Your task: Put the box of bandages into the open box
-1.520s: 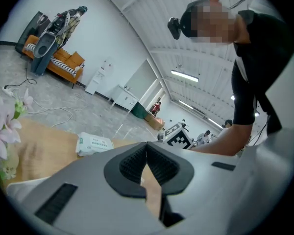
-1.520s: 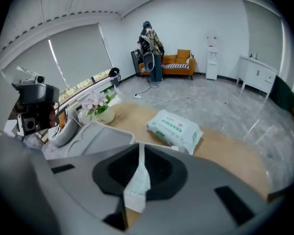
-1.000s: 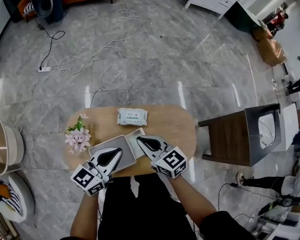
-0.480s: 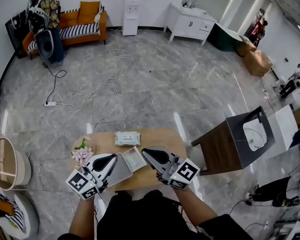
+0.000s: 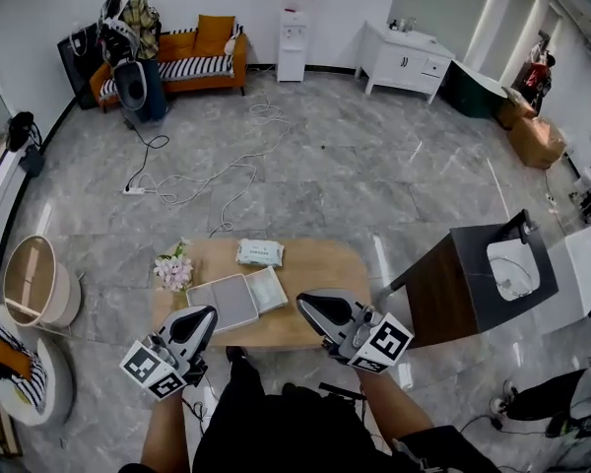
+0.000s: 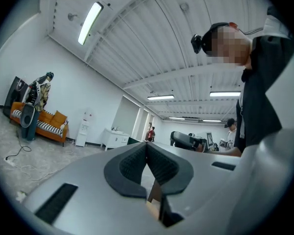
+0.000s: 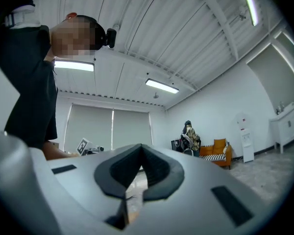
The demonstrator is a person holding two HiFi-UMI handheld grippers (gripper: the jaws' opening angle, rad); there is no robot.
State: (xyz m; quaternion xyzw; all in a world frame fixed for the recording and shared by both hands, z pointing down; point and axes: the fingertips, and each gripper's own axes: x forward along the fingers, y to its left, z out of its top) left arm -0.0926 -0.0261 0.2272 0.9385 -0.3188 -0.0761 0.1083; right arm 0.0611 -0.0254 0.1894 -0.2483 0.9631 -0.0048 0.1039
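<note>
Oval wooden table (image 5: pixel 315 264), flat grey open box (image 5: pixel 222 302); left gripper (image 5: pixel 208 313), right gripper (image 5: pixel 304 301) both together, empty.

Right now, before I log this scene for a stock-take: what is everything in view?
table: one, light wood, mid-floor
box of bandages: one, white and green, table's far side
open box: one, grey, table's near side
flowers: one bunch, pink, table's left end
sofa: one, orange, far wall
cables: several, white, floor beyond table
left gripper: one, grey, shut, empty
right gripper: one, grey, shut, empty
</note>
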